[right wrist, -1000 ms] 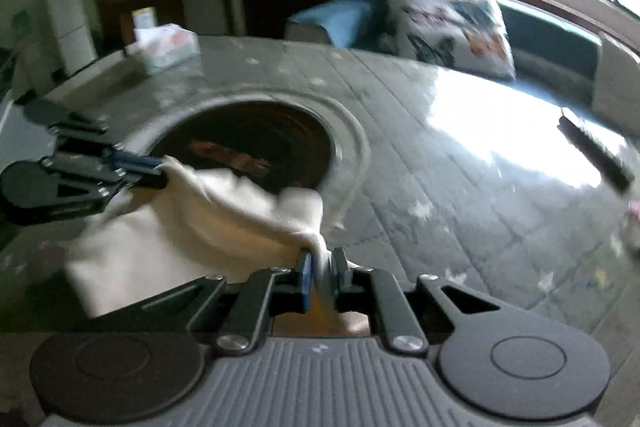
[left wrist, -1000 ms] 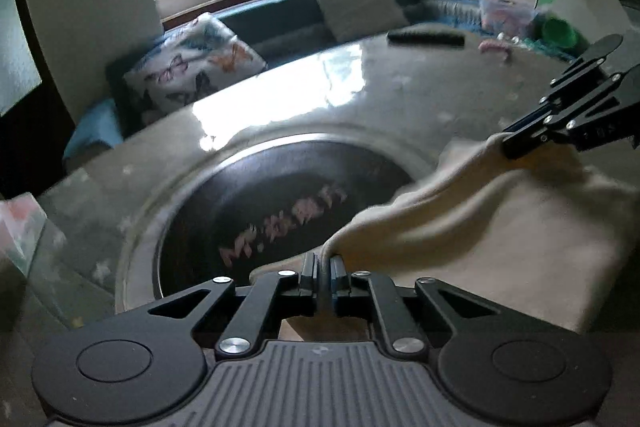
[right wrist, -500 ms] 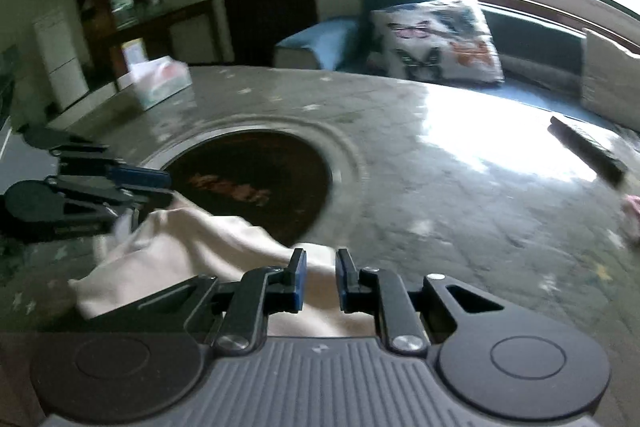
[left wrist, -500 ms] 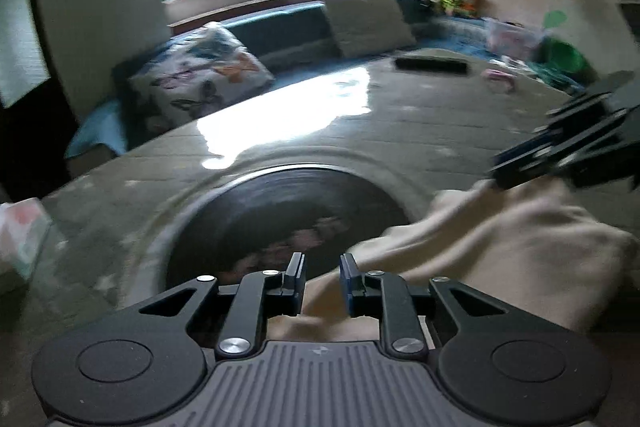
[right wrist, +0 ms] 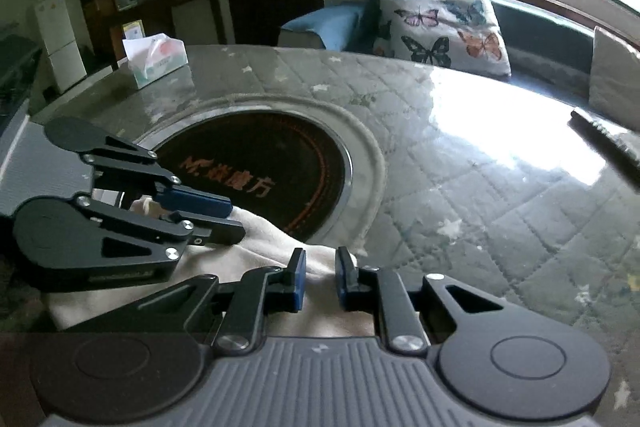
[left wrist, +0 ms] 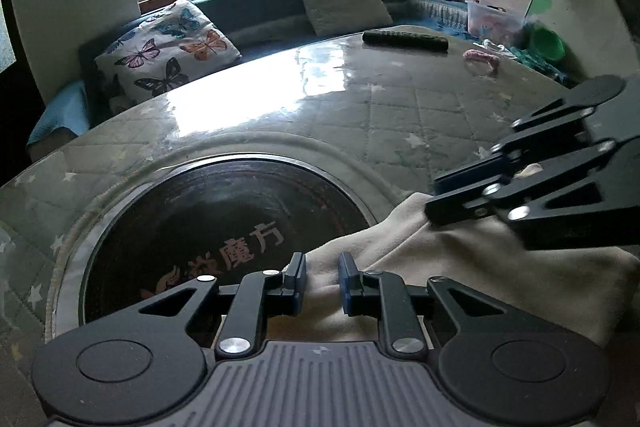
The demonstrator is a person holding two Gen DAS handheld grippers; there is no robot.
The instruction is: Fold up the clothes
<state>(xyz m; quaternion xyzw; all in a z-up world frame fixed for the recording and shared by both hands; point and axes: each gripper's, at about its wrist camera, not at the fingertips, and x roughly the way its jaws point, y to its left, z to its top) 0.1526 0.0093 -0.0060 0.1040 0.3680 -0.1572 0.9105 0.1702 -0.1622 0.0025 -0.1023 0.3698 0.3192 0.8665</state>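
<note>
Living room, grey daylight from a wide window; a round table (left wrist: 400, 115) under a glossy quilted grey cover, with a black glass hotplate disc (left wrist: 208, 223) sunk in its middle.

A cream fleece garment (left wrist: 460, 267) lies bunched at the near table edge, its far hem lapping onto the disc. It looks soft, light and limp, likely to sag and drag unless taken at corners or along a hem.

Left gripper (left wrist: 322, 281): jaws parted a little, cloth lying loose in the gap, nothing pinched. Right gripper (right wrist: 320, 277): same, narrowly parted over the cloth's right edge, no grip. They sit close together.

Far off: black remote control (left wrist: 404, 41), pink scrap (left wrist: 482, 58), tissue box (right wrist: 156, 59). Nothing stands in the way.
</note>
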